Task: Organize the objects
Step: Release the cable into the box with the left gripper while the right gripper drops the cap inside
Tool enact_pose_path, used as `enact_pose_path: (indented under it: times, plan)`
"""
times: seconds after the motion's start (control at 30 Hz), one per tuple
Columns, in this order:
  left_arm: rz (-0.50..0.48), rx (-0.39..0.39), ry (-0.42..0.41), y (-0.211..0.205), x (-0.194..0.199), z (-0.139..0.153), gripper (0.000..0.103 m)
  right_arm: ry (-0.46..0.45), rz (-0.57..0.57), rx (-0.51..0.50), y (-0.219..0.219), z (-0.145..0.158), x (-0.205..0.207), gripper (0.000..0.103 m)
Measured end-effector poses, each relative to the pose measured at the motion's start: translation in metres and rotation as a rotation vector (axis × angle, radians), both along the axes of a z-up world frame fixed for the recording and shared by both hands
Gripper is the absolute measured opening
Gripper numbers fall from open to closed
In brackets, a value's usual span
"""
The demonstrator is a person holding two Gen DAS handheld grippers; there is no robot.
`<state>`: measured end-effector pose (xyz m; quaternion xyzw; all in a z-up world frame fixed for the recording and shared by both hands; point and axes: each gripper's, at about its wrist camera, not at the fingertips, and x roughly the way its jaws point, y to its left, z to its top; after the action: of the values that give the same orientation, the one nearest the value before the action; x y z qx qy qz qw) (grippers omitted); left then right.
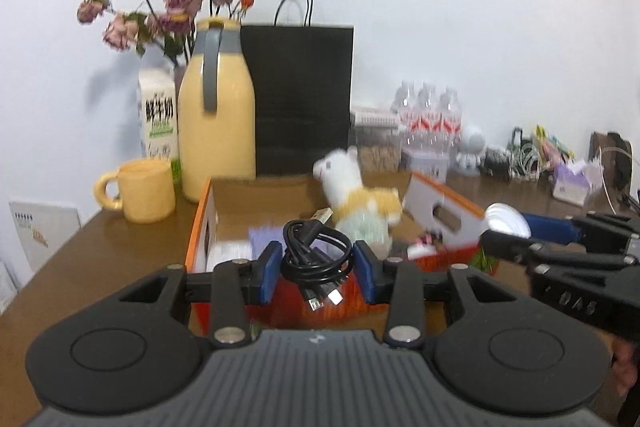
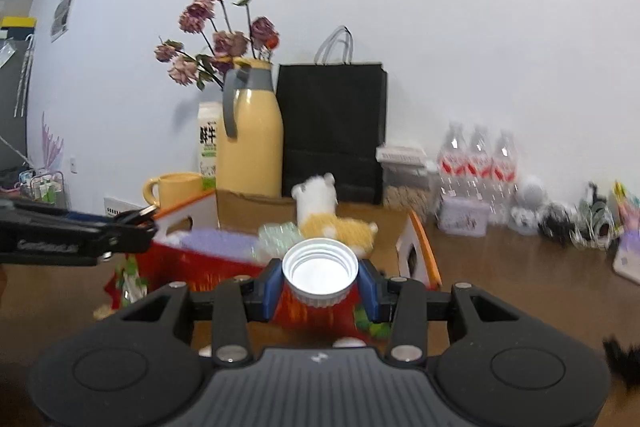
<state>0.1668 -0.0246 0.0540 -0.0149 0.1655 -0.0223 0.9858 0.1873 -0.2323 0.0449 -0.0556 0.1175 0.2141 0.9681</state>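
Pinching a limp, light coiled USB cable (image 1: 314, 259) mid-bundle, the left gripper (image 1: 316, 269) clamps it securely, while the right gripper (image 2: 320, 281) clamps a rigid, slippery white jar lid (image 2: 319, 274) by its ribbed rim.

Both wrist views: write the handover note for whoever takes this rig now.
Left hand-held gripper: shut on the coiled black cable, held above the cardboard box.
Right hand-held gripper: shut on the white cap, also over the box.
Done: plush toy and some blurred items lie in the box.
Left: drop in cable and cap; clutter stays along the wall on the table.
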Motion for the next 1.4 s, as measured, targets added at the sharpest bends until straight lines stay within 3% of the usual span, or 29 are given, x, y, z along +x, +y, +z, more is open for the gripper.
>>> enact_pose_path:
  times: [0.13,0.37,0.57,0.9,0.93,1.0,1.03,1.07,1.1,1.2,1.4]
  plan:
    - [0.012,0.009,-0.026,0.0,0.027,0.01,0.039,0.002,0.004,0.001,0.017,0.011,0.026,0.039]
    - [0.044,0.037,0.0,0.003,0.078,0.008,0.039,0.051,-0.036,0.004,0.031,0.009,0.08,0.039]
    - [0.11,-0.018,0.059,0.01,0.123,-0.006,0.039,0.097,-0.067,0.024,0.033,-0.004,0.123,0.039]
    - [0.109,0.004,0.081,0.011,0.128,-0.019,0.04,0.149,-0.08,0.01,0.032,-0.017,0.135,0.039]
    - [0.113,0.01,0.076,0.011,0.126,-0.019,0.043,0.149,-0.081,0.006,0.032,-0.017,0.133,0.039]
    - [0.116,0.019,0.06,0.01,0.123,-0.019,0.058,0.155,-0.086,-0.001,0.032,-0.018,0.131,0.039]
    - [0.119,0.019,0.047,0.011,0.12,-0.018,0.075,0.157,-0.09,-0.005,0.031,-0.019,0.13,0.04]
    - [0.126,0.018,0.036,0.011,0.119,-0.017,0.096,0.159,-0.092,-0.006,0.03,-0.019,0.13,0.044]
    - [0.135,0.017,0.023,0.012,0.117,-0.016,0.103,0.159,-0.096,-0.004,0.029,-0.019,0.129,0.056]
    - [0.144,0.001,-0.005,0.014,0.112,-0.012,0.103,0.138,-0.104,0.013,0.026,-0.017,0.126,0.101]
    - [0.15,0.0,-0.004,0.015,0.111,-0.011,0.103,0.122,-0.091,0.013,0.028,-0.015,0.12,0.103]
